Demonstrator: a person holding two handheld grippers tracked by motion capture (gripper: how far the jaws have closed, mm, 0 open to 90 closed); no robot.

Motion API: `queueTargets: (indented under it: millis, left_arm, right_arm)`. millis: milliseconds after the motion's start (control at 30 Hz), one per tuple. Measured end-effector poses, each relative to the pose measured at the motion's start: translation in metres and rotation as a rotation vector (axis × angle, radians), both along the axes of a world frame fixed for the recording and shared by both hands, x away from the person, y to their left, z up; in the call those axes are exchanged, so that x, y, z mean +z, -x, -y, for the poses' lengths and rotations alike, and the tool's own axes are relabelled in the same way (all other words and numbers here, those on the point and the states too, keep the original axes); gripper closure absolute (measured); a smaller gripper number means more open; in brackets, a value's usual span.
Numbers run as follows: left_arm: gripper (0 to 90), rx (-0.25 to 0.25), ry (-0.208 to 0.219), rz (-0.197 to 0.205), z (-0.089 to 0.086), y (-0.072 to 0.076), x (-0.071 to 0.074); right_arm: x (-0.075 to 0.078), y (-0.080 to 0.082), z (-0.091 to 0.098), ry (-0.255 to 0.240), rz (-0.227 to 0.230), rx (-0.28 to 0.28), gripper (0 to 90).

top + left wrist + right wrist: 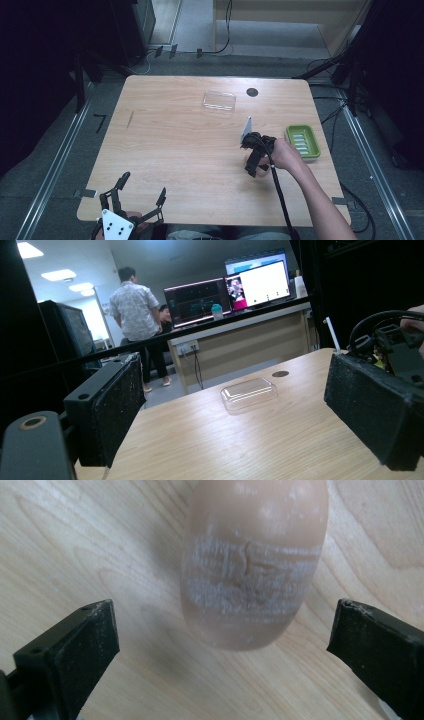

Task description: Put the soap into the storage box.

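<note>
A tan oval soap bar [252,565] with a whitish scuffed band lies on the wooden table [175,145]. My right gripper [225,617] hangs open just above it, one jaw on each side and touching nothing. In the high view that right gripper [254,167] points down at the soap bar [261,173], right of the table's middle. My left gripper [144,183] stands open at the front left edge with nothing between its jaws. The left gripper [232,377] looks across the table at a clear plastic lid [248,392].
A green tray [314,137] with pale ridged contents sits near the right edge. The clear lid [219,101] lies toward the back, a round black hole [252,92] beside it. Behind the table, a standing person [132,305] faces monitors [257,282].
</note>
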State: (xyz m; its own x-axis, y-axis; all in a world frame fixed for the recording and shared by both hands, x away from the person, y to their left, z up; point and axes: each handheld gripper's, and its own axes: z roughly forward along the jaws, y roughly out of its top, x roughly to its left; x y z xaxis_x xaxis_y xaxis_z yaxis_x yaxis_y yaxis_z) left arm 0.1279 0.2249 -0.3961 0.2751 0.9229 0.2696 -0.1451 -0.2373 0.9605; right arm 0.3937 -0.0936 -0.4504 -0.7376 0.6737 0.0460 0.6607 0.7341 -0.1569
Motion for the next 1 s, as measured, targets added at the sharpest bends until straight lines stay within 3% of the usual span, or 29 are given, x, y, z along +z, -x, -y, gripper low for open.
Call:
queueTargets:
  millis: [367, 667, 833, 1000]
  left_arm:
    - [9.9, 0.000, -0.001, 0.000, 0.000, 0.000, 0.000]
    - [9.9, -0.003, -0.001, 0.001, 0.000, 0.000, 0.000]
    - [9.9, -0.003, -0.001, 0.001, 0.000, 0.000, 0.000]
    - [9.9, -0.003, -0.001, 0.001, 0.000, 0.000, 0.000]
  right_arm:
    - [-0.011, -0.010, 0.000, -0.014, 0.016, -0.036, 0.0]
    - [-0.017, -0.014, 0.000, -0.024, 0.018, -0.059, 14.9]
    - [-0.017, -0.014, -0.002, -0.003, 0.044, -0.076, 23.2]
    - [-0.017, -0.014, -0.001, -0.008, 0.043, -0.075, 23.7]
